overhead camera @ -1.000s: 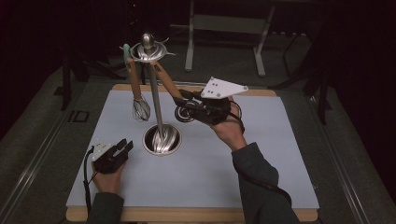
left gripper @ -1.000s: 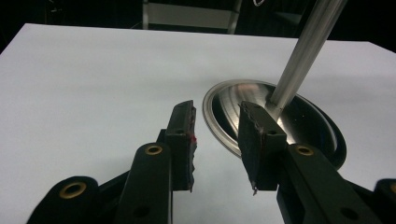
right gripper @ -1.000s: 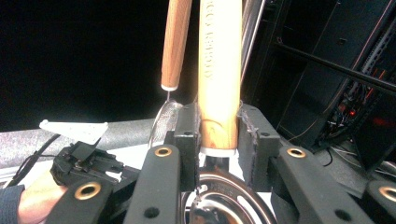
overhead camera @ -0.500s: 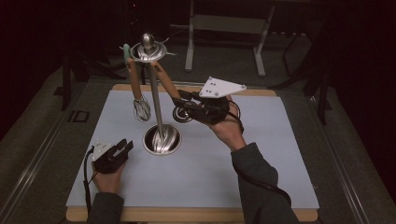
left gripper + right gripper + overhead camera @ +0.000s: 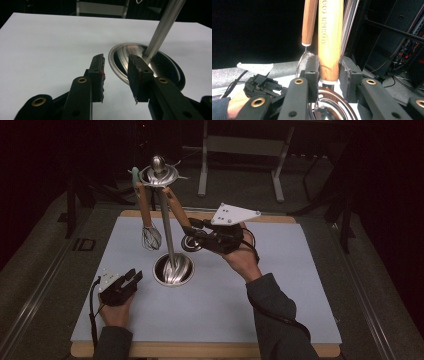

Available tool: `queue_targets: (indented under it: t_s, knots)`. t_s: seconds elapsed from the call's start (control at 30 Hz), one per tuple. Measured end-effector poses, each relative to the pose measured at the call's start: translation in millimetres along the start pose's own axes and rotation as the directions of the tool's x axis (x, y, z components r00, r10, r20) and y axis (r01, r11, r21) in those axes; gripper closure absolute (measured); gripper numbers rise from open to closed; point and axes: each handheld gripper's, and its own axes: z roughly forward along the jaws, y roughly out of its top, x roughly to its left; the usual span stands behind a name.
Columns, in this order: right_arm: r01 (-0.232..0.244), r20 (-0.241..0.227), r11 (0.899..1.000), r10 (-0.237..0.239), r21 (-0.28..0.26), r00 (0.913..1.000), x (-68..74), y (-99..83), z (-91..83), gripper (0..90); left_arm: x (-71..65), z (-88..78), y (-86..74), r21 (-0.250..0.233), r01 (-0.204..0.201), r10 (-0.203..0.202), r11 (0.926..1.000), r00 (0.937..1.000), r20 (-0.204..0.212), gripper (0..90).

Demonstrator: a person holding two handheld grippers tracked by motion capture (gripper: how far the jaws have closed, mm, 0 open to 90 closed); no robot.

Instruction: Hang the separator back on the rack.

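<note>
A metal utensil stand (image 5: 167, 227) rises from a round shiny base (image 5: 173, 270) on the pale mat. A whisk (image 5: 150, 237) with a wooden handle hangs straight from its top ring (image 5: 157, 172). A second utensil with a wooden handle (image 5: 179, 212) hangs tilted to the right, its round metal head (image 5: 191, 243) low. My right gripper (image 5: 192, 231) is shut on that handle's lower end; in the right gripper view (image 5: 329, 62) both pads press the handle (image 5: 330, 37). My left gripper (image 5: 131, 277) rests on the mat left of the base, open and with nothing in it (image 5: 116, 58).
The mat (image 5: 280, 285) covers a wooden table whose edge (image 5: 200, 351) runs along the front. The stand's pole (image 5: 162, 27) and base (image 5: 125, 58) lie just ahead of the left jaws. Dark floor and metal frame legs (image 5: 205, 165) lie beyond the table.
</note>
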Motion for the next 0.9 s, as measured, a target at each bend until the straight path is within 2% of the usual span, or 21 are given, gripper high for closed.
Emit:
queue_targets:
  t_s: [0.33, 0.9]
  knots:
    - [-0.011, 0.01, 1.0, 0.011, -0.021, 0.9999, -0.7, 3.2, -0.2, 68.7, 0.2, 0.0, 0.0, -0.002, 0.002, -0.002, 1.0, 1.0, 0.0, 67.0]
    - [-0.02, 0.022, 1.0, 0.02, -0.016, 0.9995, -4.4, -1.3, -8.7, 68.9, 0.2, -0.2, 0.0, -0.001, 0.0, 0.0, 1.0, 1.0, -0.001, 67.0]
